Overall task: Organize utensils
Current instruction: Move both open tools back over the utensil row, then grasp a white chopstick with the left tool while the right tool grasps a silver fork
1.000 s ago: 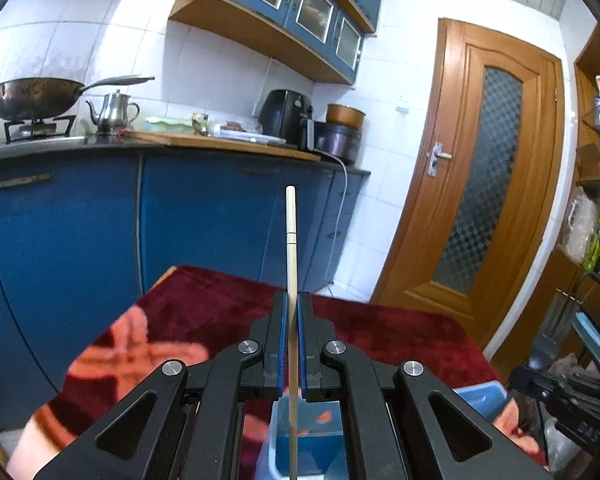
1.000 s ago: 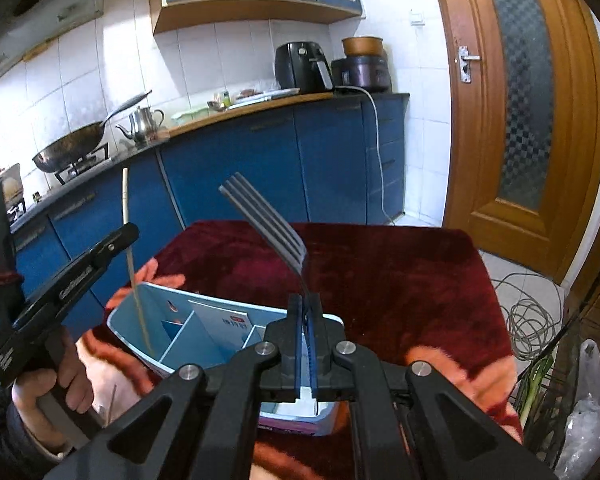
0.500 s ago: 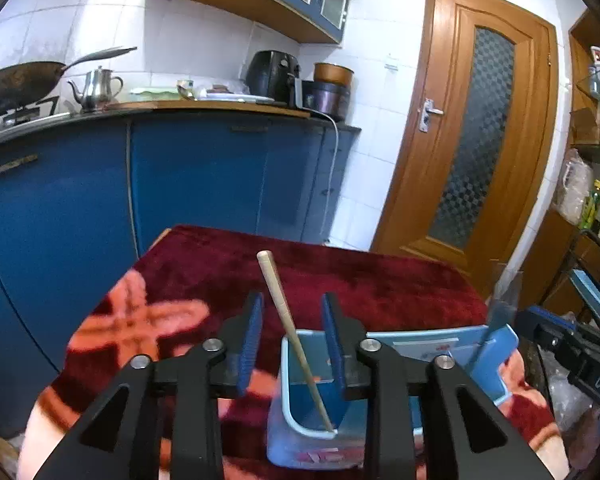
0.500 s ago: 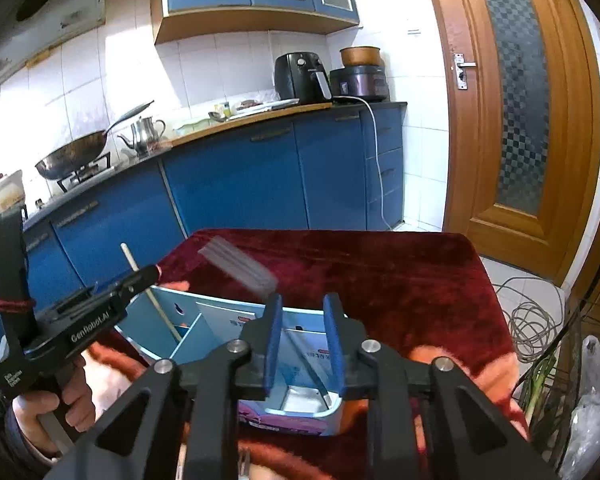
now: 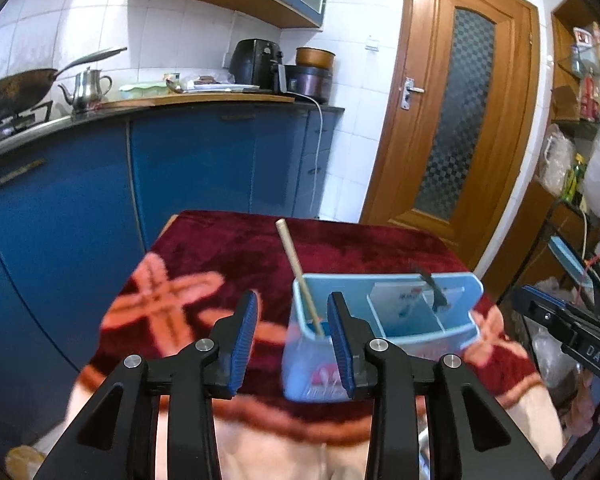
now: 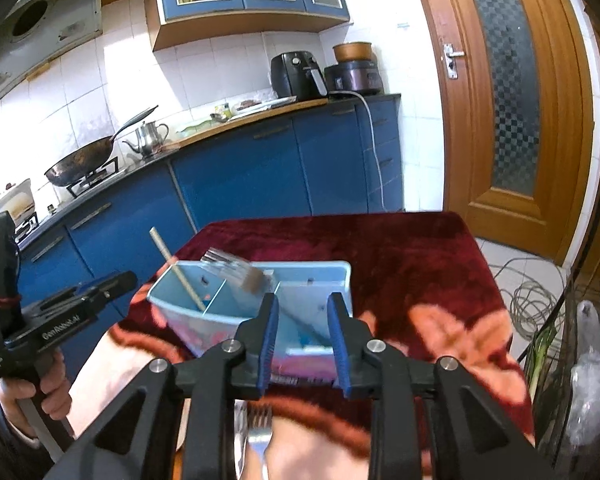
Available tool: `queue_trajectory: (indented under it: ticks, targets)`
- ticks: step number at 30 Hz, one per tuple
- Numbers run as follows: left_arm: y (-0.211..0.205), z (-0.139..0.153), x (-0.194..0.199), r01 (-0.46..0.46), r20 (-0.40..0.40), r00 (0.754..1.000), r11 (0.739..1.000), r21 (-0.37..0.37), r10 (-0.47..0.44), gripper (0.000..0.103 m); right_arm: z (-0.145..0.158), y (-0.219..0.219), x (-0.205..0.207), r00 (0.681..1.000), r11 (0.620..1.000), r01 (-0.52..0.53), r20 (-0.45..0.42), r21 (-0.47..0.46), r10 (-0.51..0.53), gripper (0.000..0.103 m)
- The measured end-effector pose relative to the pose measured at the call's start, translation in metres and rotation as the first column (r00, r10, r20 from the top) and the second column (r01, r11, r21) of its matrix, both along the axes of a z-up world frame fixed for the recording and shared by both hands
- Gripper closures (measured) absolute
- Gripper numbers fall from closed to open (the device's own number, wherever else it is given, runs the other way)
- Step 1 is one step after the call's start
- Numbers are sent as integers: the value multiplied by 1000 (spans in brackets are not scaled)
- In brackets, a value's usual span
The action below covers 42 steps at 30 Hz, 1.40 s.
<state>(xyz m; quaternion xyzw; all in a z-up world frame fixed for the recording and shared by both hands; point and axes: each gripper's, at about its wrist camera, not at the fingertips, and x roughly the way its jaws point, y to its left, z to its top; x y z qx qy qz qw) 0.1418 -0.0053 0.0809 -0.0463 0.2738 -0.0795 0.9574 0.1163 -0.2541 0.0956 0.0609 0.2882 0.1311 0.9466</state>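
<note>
Kitchen scene from the left wrist view: the left gripper point(image 5: 293, 330) is sitting released at lower centre, grasping nothing, while a chopstick point(image 5: 299, 276) is leaning in the left compartment of a blue caddy point(image 5: 416, 346) on a red cloth point(image 5: 228, 256). From the right wrist view, the right gripper point(image 6: 302, 330) is also gaping, empty, with a blurred fork point(image 6: 236, 270) resting inside the caddy point(image 6: 340, 276) at frame centre, and another fork point(image 6: 259, 430) lying at the bottom edge.
</note>
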Motion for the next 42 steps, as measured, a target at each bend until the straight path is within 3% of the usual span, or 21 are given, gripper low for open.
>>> queue_trajectory:
  ticks: [12, 22, 31, 36, 42]
  targets:
    - [26, -8, -43, 12, -118, 993, 996, 86, -2, 64, -20, 13, -30, 988, 997, -69, -143, -26, 65, 69]
    - [37, -52, -56, 34, -314, 950, 995, 95, -3, 63, -44, 19, -45, 965, 991, -105, -251, -78, 82, 65]
    - [38, -88, -53, 44, -447, 894, 996, 78, -4, 63, -63, 23, -45, 940, 986, -134, -327, -102, 94, 64]
    - [43, -100, -47, 33, -513, 858, 999, -6, -31, 63, -69, 24, -42, 932, 985, -139, -349, -99, 96, 60]
    - [46, -101, -44, 20, -523, 851, 999, -44, -40, 64, -74, 24, -40, 926, 985, -143, -365, -98, 99, 59]
